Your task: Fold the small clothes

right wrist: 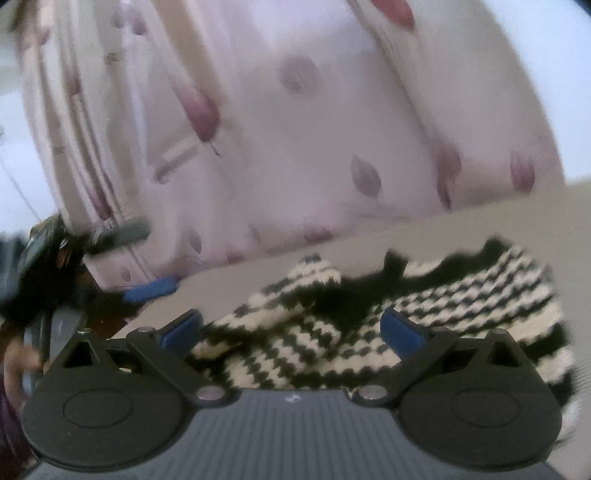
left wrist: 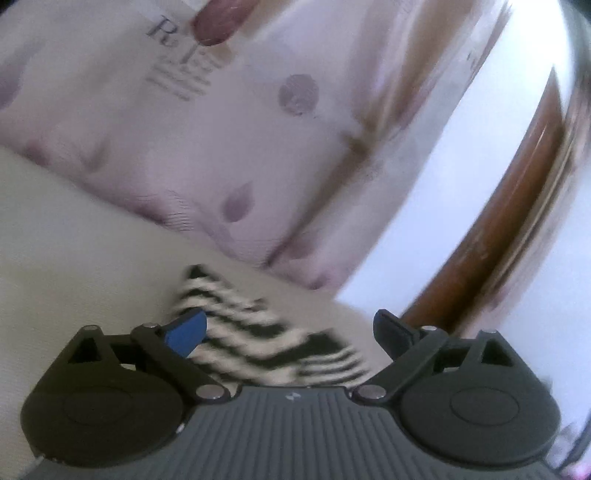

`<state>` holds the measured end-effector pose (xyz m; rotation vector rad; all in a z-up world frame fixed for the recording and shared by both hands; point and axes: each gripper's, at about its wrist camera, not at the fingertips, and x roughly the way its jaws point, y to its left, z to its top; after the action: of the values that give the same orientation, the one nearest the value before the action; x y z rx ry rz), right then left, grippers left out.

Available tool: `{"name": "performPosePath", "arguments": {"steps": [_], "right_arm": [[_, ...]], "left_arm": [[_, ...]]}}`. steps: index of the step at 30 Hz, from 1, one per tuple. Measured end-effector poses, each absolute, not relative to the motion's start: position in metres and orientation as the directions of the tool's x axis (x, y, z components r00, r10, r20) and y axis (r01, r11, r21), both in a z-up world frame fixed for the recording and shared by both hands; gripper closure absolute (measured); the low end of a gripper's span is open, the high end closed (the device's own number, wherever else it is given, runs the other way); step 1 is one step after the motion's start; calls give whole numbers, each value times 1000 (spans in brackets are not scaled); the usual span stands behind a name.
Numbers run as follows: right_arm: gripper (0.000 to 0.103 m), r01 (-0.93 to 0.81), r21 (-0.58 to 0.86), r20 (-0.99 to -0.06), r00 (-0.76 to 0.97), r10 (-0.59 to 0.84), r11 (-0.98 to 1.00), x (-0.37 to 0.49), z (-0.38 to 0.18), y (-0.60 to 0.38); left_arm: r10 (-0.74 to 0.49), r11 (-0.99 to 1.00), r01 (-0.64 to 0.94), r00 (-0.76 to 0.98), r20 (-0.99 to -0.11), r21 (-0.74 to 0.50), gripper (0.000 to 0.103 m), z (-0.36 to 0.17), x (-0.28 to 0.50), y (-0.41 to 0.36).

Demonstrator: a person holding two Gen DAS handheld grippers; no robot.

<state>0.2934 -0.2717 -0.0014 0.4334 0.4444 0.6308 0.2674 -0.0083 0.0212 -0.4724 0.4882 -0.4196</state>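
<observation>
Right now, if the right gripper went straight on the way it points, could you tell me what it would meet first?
Probably the black-and-white knit garment, rumpled on the beige surface before the open right gripper; blur leaves depth unclear.

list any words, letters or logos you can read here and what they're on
"R": large serif letter printed on the floral curtain, left wrist view; the letters after it are blurred.
Small print lines below it on the curtain: too blurred to read.
Small white logo mark on the left gripper body: too small to read.
Same mark on the right gripper body: unreadable.
Striped knit garment: no text.
</observation>
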Motion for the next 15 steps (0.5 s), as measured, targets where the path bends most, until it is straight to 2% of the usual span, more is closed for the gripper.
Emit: {"name": "performPosePath", "arguments": {"steps": [3, 5, 7, 9, 12, 15], "right_arm": [[0, -399, 627, -278, 687, 671, 669, 319, -10, -263], [0, -339, 715, -284, 659, 696, 612, 335, -21, -261], [0, -284, 813, -236, 637, 734, 508, 347, -32, -263], [0, -230, 876, -206, 616, 760, 424, 357, -40, -264], [0, -184, 923, -173, 588, 790, 339, 367, -46, -262], [1, -218, 897, -202, 575, 793, 386, 369, -34, -254]], "left_arm": [[-534, 783, 288, 766, -358, -552, 10, -3, 265, 1], [-585, 738, 318, 741, -329, -595, 10, -18, 264, -1], [-629, 700, 349, 713, -308, -623, 10, -30, 256, -4], [-647, 701, 387, 699, -305, -600, 10, -37, 254, -15], [-678, 692, 443, 671, -302, -570, 10, -42, 250, -32], [-698, 686, 483, 648, -305, -544, 10, -51, 248, -45]]}}
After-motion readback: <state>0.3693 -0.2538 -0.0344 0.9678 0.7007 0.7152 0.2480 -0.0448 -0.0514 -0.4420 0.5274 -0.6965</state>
